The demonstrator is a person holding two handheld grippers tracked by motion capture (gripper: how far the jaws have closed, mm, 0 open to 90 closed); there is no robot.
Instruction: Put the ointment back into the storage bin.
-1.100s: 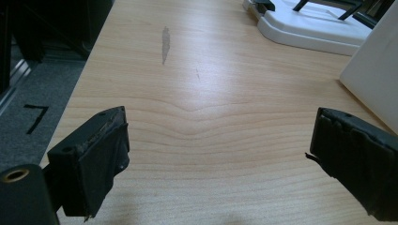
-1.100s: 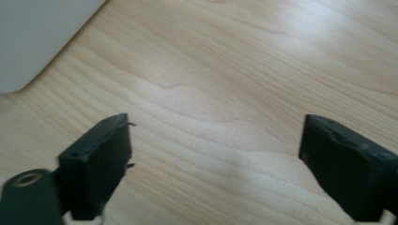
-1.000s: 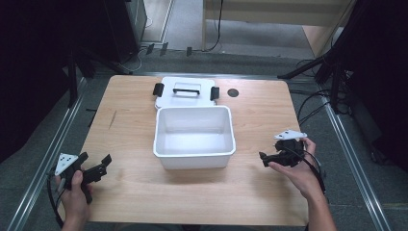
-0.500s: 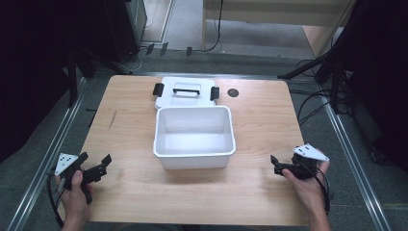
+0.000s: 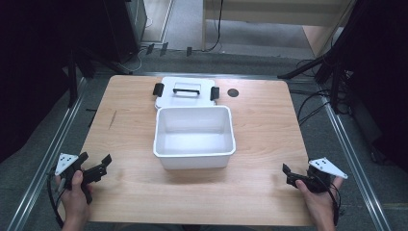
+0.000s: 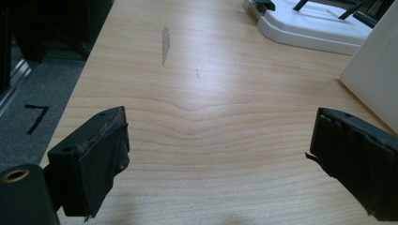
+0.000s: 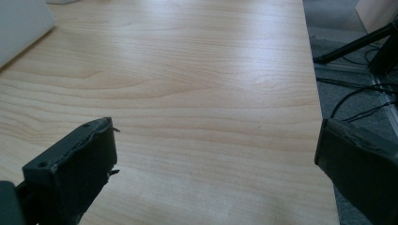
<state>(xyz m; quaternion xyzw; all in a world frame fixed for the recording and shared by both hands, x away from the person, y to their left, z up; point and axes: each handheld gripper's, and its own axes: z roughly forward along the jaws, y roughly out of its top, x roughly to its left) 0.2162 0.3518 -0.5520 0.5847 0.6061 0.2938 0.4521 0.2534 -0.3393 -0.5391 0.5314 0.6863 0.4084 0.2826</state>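
Left gripper (image 5: 96, 167): held low at the near left corner of the pale wooden worktop (image 5: 130, 134), black fingers (image 6: 91, 161) spread wide apart, nothing between them; bare wood ahead in the left gripper view.

Centre: open white rectangular plastic bin (image 5: 194, 136), upright, apparently empty. Directly behind it and seemingly touching its far rim, flat white plastic lid with black handle and two black side clasps (image 5: 185, 92), lying flat, not fitted. Small dark round hole (image 5: 233, 93) in the worktop just right of the lid.

Right gripper (image 5: 294, 176): held at the near right edge, well apart from the bin, fingers (image 7: 75, 171) likewise spread wide, empty.

Judged step: bringing both grippers in toward lid and bin. Advisable: approach the lid from its two short ends, level and symmetric; close on the edges rather than the loose clasps; lift evenly to avoid tilting; align corners over the bin rim before lowering. Risk: pushing the light bin along the worktop if contacted sideways.
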